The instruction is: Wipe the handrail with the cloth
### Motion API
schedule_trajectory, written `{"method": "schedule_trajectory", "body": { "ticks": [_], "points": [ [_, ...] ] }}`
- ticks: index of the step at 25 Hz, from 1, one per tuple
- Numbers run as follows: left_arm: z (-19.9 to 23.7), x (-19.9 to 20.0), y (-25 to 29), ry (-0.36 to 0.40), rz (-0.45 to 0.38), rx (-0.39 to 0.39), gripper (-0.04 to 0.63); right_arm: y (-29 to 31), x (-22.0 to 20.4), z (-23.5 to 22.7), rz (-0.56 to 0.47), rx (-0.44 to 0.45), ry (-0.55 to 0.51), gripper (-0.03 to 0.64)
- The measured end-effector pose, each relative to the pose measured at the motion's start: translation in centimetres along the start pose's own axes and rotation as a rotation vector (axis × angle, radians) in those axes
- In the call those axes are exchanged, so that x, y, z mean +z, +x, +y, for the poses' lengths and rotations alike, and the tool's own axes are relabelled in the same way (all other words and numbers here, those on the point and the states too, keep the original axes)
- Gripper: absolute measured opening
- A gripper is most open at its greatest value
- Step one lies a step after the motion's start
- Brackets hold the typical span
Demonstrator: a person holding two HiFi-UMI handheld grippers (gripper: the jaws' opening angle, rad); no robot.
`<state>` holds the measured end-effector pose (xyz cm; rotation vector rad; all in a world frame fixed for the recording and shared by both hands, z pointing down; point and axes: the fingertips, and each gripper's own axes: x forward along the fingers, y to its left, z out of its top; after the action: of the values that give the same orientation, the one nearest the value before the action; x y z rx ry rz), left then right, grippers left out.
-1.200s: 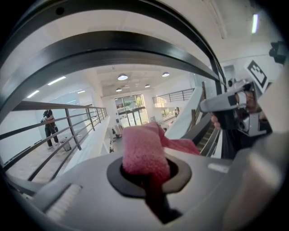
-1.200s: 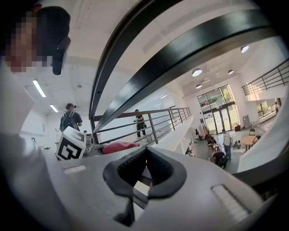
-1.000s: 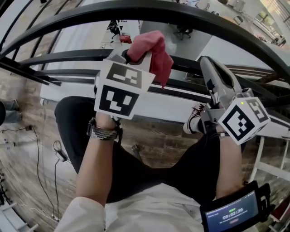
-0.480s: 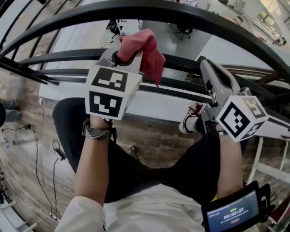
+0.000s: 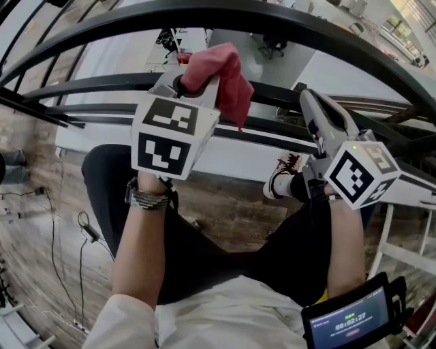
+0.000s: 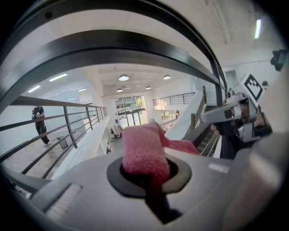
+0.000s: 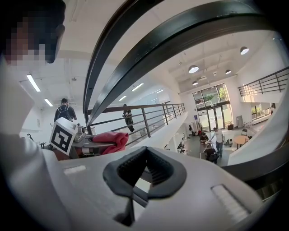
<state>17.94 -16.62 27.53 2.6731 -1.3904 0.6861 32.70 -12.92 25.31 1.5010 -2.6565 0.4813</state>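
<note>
Left hand-held gripper (image 5: 195,83) clamps red cloth (image 5: 223,65) near handrail (image 5: 272,20).

My head camera looks steeply down past the curved black metal handrail (image 5: 272,20). The cameras riding my left gripper (image 6: 146,168) and right gripper (image 7: 146,173) look out along their jaws under that rail. All three share the crumpled red terry cloth (image 6: 144,149), close up from the left, and, I think, each claw glimpses the other.
</note>
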Motion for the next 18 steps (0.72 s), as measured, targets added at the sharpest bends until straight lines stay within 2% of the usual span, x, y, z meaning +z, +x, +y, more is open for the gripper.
{"method": "schedule_trajectory", "body": {
  "ticks": [14,18],
  "points": [
    [-2.0,0.8,0.9,0.047,0.004,-0.063,0.028,-0.4,0.1,-0.1,-0.011,0.001,0.004,0.002],
    [-1.8,0.6,0.6,0.026,-0.022,-0.061,0.028,-0.4,0.2,0.0,-0.020,0.006,0.017,0.002]
  ]
}}
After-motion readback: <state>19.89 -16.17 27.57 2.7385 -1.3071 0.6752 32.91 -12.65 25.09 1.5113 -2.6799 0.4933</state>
